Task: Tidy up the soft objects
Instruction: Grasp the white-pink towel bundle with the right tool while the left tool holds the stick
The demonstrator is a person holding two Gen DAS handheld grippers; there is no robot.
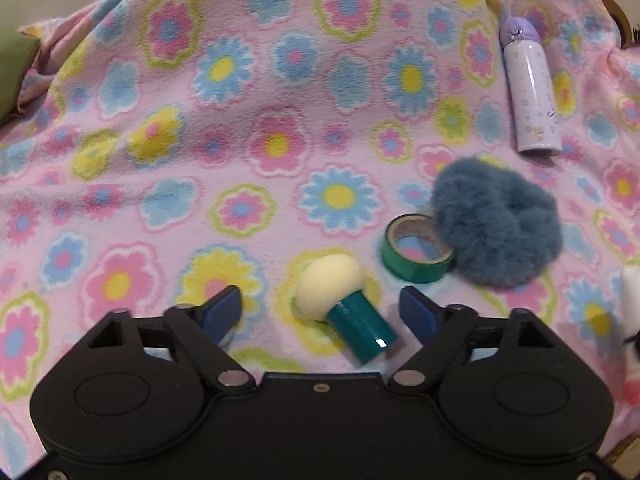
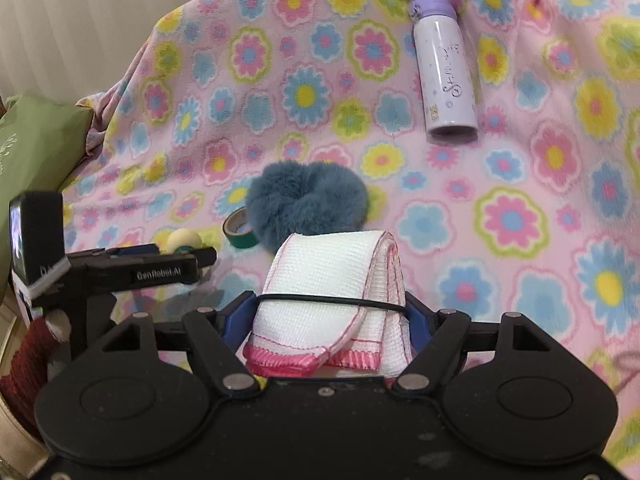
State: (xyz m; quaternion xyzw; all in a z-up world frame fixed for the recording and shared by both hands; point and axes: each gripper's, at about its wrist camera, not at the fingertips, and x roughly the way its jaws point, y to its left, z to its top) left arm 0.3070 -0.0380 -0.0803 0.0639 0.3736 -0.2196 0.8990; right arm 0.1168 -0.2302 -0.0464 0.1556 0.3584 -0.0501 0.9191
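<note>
Sorting is barely begun: right tongs pinch the cloth, left tongs straddle the puff untouching, scrunchie waits.

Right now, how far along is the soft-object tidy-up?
Nothing looks sorted yet. In hand: the right gripper is clamped on the folded white cloth; the left gripper sits open around the sponge applicator, not pinching it. Left: the blue furry scrunchie lies loose beside the green tape roll, with the lilac bottle farther back on the floral blanket.
</note>
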